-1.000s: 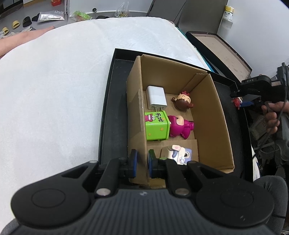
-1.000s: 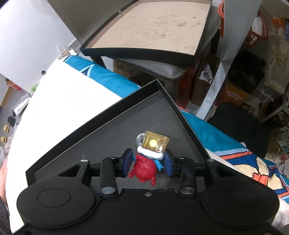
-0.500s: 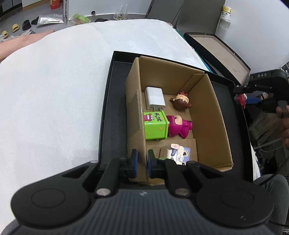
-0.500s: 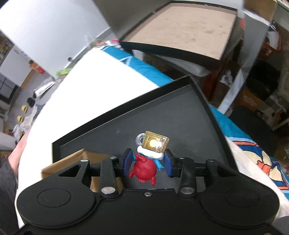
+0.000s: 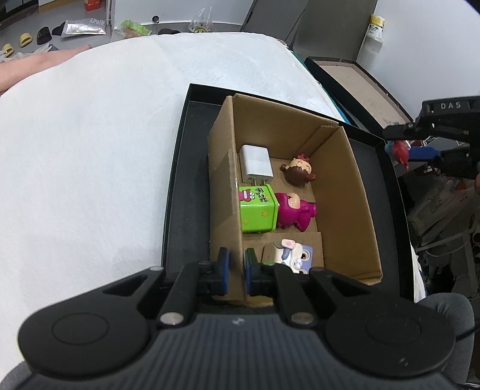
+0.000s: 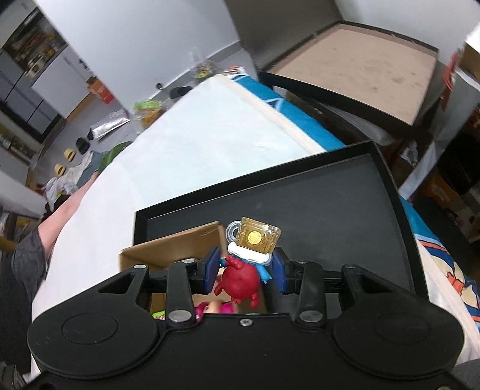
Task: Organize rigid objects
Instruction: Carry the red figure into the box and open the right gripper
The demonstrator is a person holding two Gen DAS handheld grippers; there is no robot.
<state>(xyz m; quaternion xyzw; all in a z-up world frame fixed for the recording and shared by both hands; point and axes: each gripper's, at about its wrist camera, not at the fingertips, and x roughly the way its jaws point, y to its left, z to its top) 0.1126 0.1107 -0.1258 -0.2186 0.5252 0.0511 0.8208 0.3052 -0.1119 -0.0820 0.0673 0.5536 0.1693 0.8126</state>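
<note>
A cardboard box (image 5: 345, 186) stands in a black tray (image 5: 186, 168) on a white cloth. Inside lie a white charger (image 5: 256, 163), a brown-haired doll head (image 5: 298, 172), a green cube toy (image 5: 257, 208), a magenta figure (image 5: 295, 211) and a pale rabbit figure (image 5: 292, 258). My left gripper (image 5: 236, 271) is shut on the box's near left wall. My right gripper (image 6: 244, 268) is shut on a red toy figure with a yellow block head (image 6: 243, 277), held in the air over the box's corner (image 6: 168, 249); it also shows in the left wrist view (image 5: 399, 151).
A second tray with a brown board (image 6: 360, 63) stands beyond the blue-edged bed side. Bags, slippers and clutter (image 5: 84, 27) lie on the floor past the cloth. A person's arm (image 6: 54, 222) rests at the left.
My right gripper has carried the red toy up and leftward from the tray's far corner to above the box. My left gripper has kept its hold on the box wall.
</note>
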